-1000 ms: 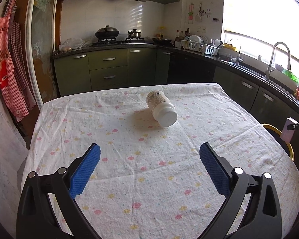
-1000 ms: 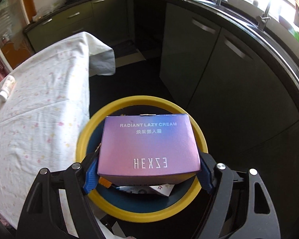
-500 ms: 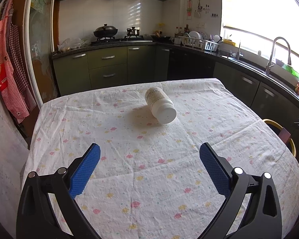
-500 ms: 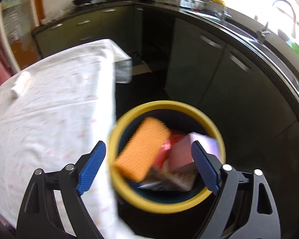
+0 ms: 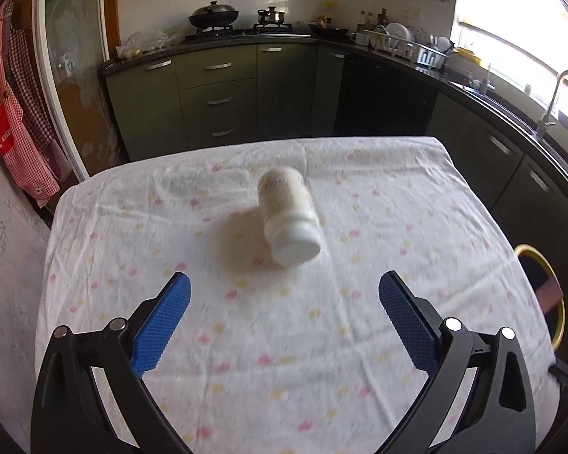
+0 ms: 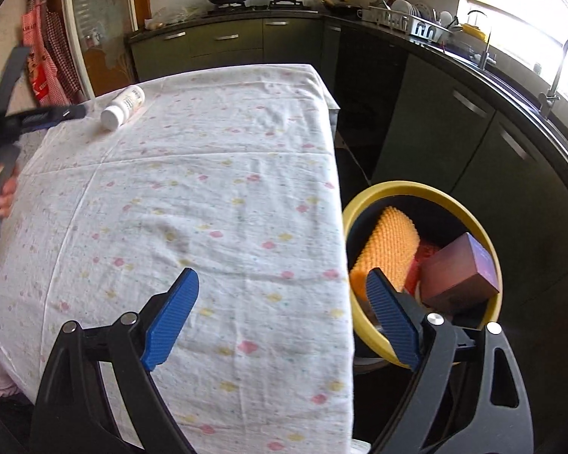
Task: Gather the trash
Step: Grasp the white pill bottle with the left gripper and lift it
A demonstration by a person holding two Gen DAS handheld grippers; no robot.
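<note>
Left tongs [image 5: 284, 295] wide open, empty, near white bottle [image 5: 288, 221] lying on tabletop [image 5: 359, 321]. Right tongs [image 6: 282, 295] wide open, empty, beside bin [image 6: 401, 191] holding purple box [image 6: 460, 274].

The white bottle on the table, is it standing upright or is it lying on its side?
Lying on its side. The white bottle rests lengthwise on the tablecloth, its capped end toward the open left gripper.

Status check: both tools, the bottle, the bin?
Left tool open, empty, aimed at white bottle lying on the tablecloth. Right tool open, empty. Purple box and orange sponge in yellow-rimmed bin. Nothing blocks the bottle.
</note>
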